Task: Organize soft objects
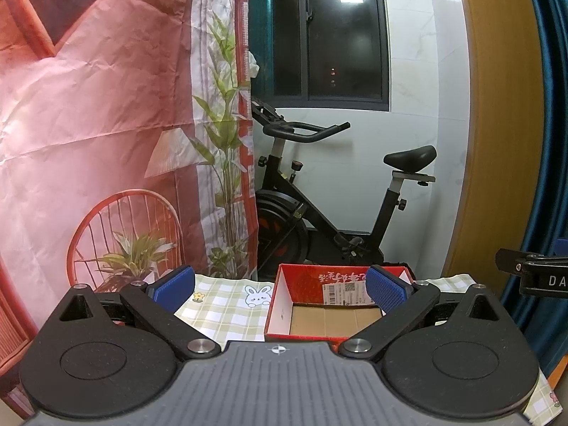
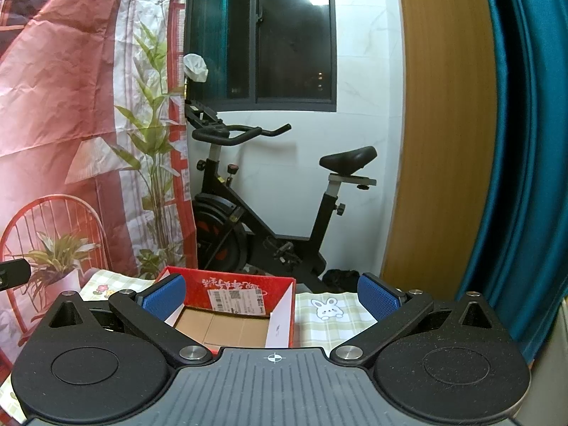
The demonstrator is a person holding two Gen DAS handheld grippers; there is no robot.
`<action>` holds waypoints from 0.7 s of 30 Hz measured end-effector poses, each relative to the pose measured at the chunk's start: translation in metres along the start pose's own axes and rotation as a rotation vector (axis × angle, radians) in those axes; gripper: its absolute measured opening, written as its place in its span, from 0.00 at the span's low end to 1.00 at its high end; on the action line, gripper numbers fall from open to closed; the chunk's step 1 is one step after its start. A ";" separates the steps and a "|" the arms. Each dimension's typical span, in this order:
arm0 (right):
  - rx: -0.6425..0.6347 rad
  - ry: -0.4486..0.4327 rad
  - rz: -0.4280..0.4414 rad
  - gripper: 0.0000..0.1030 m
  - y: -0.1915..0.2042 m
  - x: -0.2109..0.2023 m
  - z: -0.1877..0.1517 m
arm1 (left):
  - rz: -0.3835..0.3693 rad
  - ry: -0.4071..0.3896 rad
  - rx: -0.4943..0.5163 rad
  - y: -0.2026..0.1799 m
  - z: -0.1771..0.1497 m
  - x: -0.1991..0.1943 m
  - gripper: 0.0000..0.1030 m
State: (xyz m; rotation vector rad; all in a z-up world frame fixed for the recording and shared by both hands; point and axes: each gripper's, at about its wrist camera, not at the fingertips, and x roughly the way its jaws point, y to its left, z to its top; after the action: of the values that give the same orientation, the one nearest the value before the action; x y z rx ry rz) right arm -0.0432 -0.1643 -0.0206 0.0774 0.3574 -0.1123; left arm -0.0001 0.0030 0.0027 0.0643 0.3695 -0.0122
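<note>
Spreading their ribbed blue pads wide, the left hand-held gripper [image 1: 280, 289] and right hand-held gripper [image 2: 271, 296] both hold nothing above a rectangular red cardboard box [image 1: 301, 284], standing open near the checked-cloth bench's [image 1: 220, 309] far edge.

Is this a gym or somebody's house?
Most likely a room in somebody's home, not a gym. There is just one exercise bike by a dark window, and a table with a bunny-print checked cloth holding an empty red box. A teal curtain hangs at the side.
</note>
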 end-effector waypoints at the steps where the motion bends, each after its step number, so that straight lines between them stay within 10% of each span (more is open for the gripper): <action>1: 0.000 0.000 0.000 1.00 0.000 0.000 0.000 | 0.000 0.000 0.000 0.000 0.000 0.000 1.00; 21: 0.000 -0.001 0.000 1.00 0.000 0.000 0.000 | 0.000 -0.001 0.002 -0.003 -0.002 0.000 1.00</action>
State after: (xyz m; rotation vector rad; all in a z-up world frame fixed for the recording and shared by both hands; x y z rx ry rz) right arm -0.0434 -0.1643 -0.0211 0.0772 0.3561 -0.1119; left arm -0.0005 0.0006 0.0007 0.0666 0.3689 -0.0129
